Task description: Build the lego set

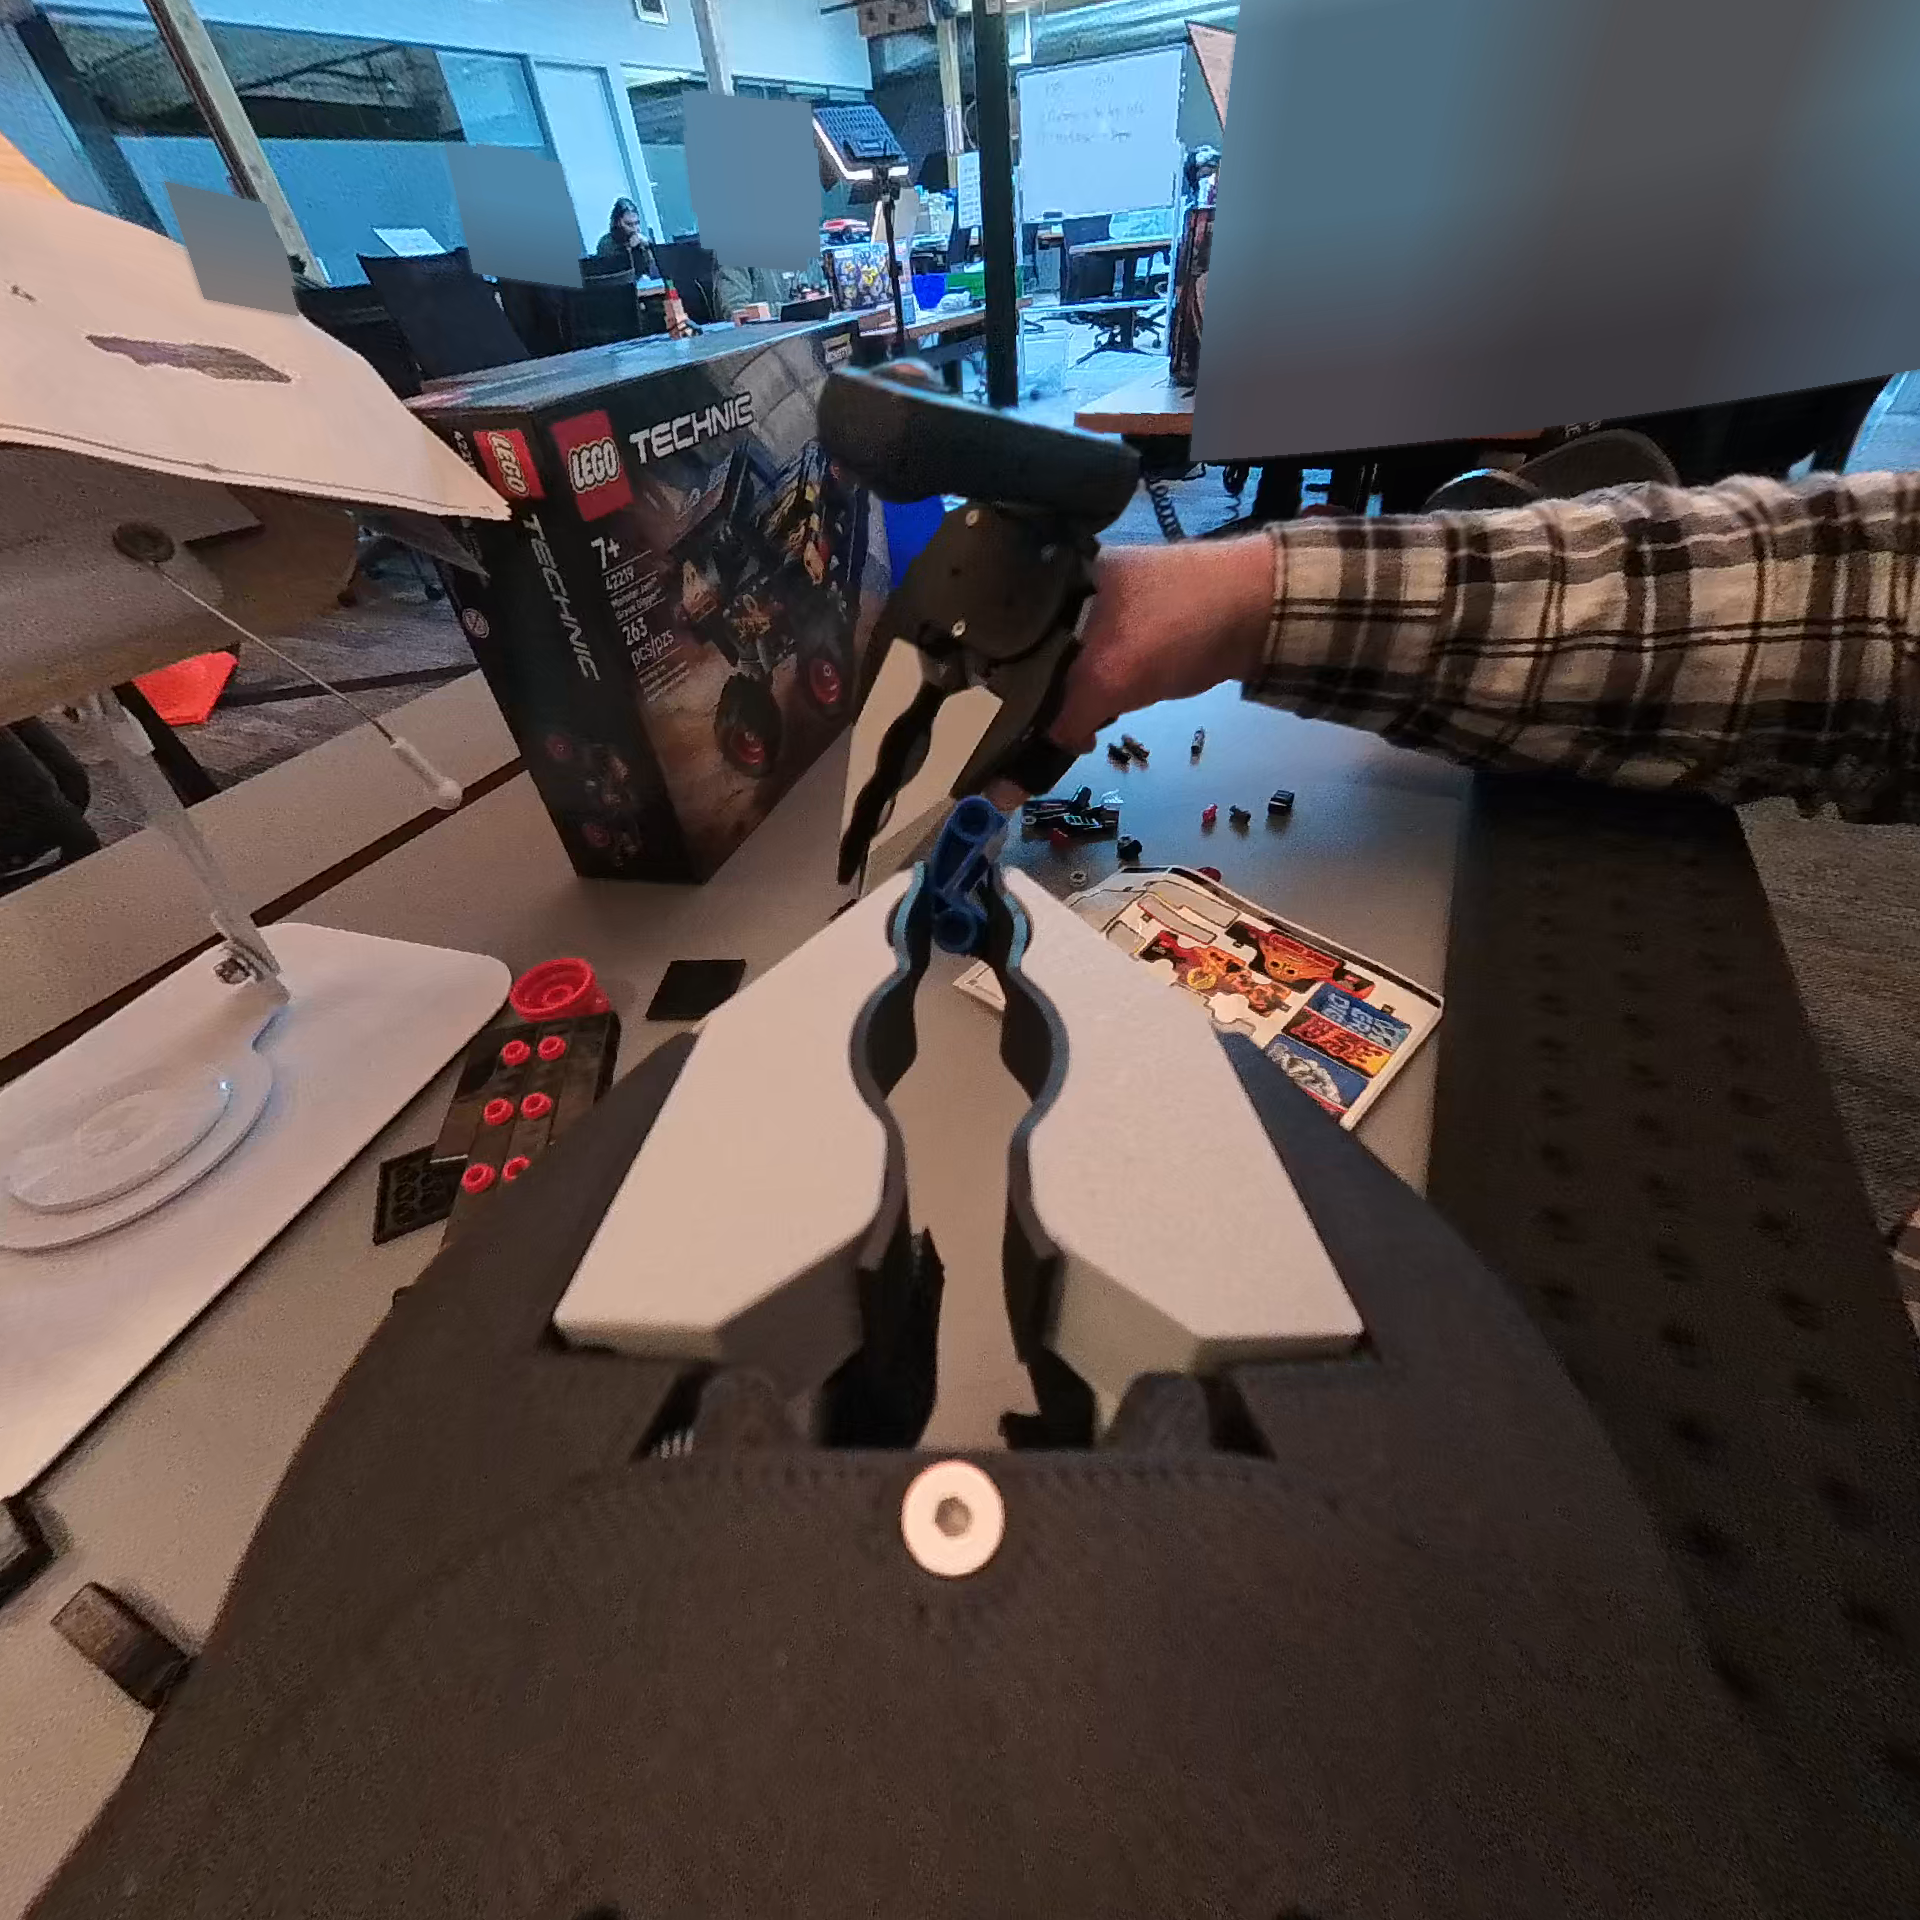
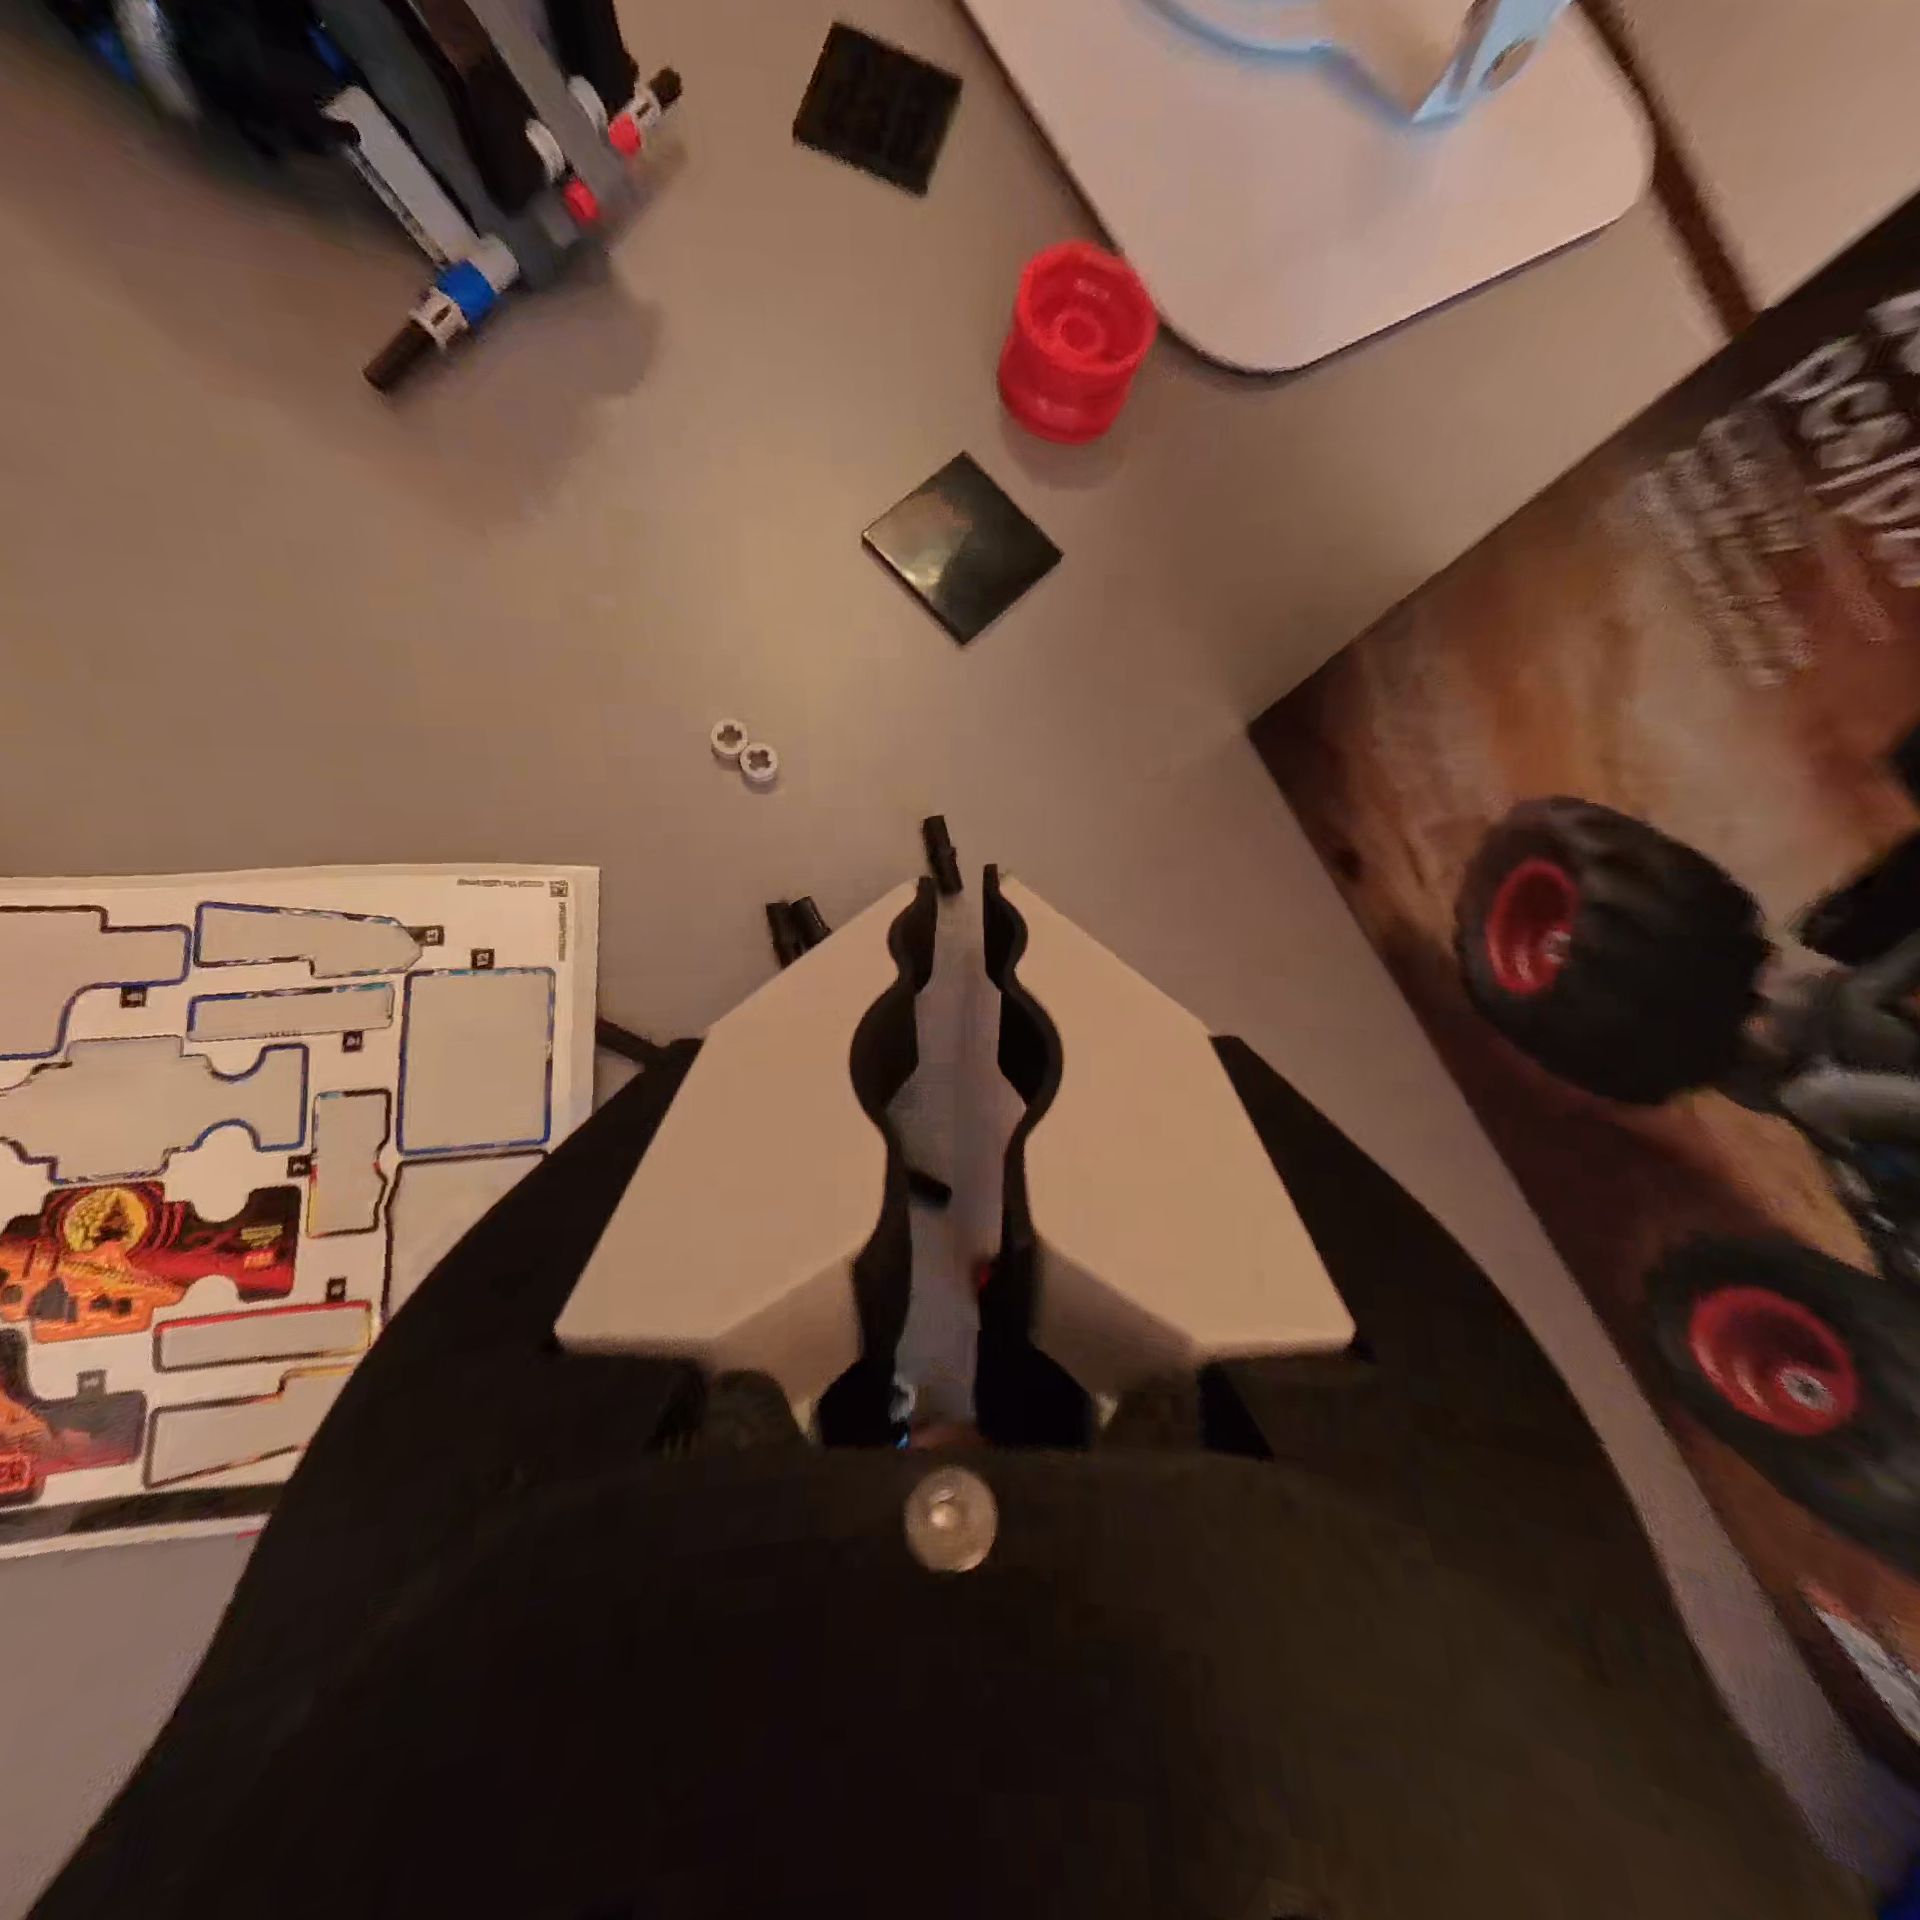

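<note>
1. Left wrist view shows the left gripper (image 1: pixel 961 894) clamped on a small blue plastic Technic connector (image 1: pixel 964 868), lifted above the grey table (image 1: pixel 343 862), probably so that a pin can be pushed into it.
2. Just beyond the connector, the right gripper (image 1: pixel 914 805) points down, its jaws slightly parted and empty; it hovers over a short black plastic pin (image 2: pixel 940 840), apparently lining up to pick it.
3. Two small grey round bushes (image 2: pixel 745 748) lie a little past that pin, and a red plastic wheel hub (image 2: pixel 1075 338) farther off.
4. Left of the connector lies the partly built black beam assembly with red pins (image 1: pixel 520 1101), kept within reach.
5. Behind the connector stands the dark printed cardboard set box (image 1: pixel 665 613); I cannot tell what is in it.
</note>
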### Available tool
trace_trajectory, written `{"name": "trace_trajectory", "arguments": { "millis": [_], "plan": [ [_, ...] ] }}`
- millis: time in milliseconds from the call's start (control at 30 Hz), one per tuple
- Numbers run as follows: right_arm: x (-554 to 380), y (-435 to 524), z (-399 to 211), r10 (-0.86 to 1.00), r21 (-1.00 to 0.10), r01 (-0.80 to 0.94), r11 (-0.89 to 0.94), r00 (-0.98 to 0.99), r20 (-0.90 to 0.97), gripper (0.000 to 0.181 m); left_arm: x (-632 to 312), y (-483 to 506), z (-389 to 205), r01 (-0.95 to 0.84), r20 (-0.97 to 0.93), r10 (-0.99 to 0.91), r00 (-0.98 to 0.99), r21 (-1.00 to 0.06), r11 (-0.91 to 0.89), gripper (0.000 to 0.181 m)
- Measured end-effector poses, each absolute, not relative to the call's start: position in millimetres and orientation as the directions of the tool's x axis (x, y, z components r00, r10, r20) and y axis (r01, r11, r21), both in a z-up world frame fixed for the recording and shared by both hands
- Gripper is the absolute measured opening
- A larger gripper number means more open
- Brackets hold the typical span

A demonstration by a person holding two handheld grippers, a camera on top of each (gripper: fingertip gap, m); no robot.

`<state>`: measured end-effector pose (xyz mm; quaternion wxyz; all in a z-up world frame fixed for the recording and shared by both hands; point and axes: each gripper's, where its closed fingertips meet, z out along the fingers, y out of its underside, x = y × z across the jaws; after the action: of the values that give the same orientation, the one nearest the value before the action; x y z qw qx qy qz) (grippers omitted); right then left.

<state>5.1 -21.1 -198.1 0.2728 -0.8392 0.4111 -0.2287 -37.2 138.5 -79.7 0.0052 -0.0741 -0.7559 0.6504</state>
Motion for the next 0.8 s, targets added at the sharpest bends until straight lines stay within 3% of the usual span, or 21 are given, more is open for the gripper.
{"name": "trace_trajectory", "arguments": {
  "millis": [367, 800],
  "plan": [
    [11.5, -17.3, -208.5, -0.815, -0.658, -0.599, -0.455, 0.579, 0.036, 0.003, -36.4, 137.1, -83.4, 0.115, -0.097, 0.113, -0.989, -0.98, 0.162, 0.008],
    [-51.4, 92.2, -122.1, -0.726, -0.783, -0.362, -0.506, 0.669, 0.16, 0.002, -39.5, 126.0, -118.8, 0.345, -0.339, 0.081, -0.937, -0.872, 0.347, 0.008]
  ]
}}
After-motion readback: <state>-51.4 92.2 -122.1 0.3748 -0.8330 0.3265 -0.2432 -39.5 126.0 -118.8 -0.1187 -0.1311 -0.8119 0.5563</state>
